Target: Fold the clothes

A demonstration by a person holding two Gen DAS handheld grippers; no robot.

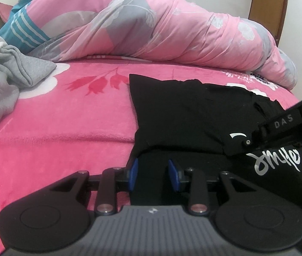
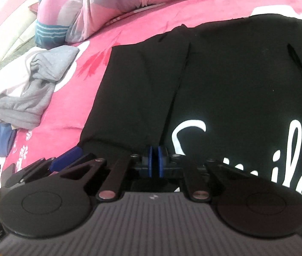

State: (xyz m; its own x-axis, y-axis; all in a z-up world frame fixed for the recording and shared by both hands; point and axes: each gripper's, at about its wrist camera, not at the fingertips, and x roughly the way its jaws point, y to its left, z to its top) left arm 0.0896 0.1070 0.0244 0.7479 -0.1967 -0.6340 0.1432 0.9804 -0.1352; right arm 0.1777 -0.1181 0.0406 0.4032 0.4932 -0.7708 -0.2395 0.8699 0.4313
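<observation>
black shirt [image 2: 225, 81] spread flat on the pink bed [image 1: 65, 128], white lettering up, one side flap already lying folded over along the left edge. long axis running away from both cameras toward the rolled duvet [image 1: 172, 27]. right gripper [image 2: 155, 164] down at the near hem, right on the line where the folded flap meets the body, blue pads pressed together, looks like pinching the hem fabric but hard to be sure with black on black. left gripper [image 1: 153, 175] just beside it at the shirt's near left corner, jaws part spread over cloth, not pressing on anything visible. both sitting at the near end, so next fold probably goes hem-away toward the collar. grey pile [image 1: 12, 81] well off to the left, out of the way.
</observation>
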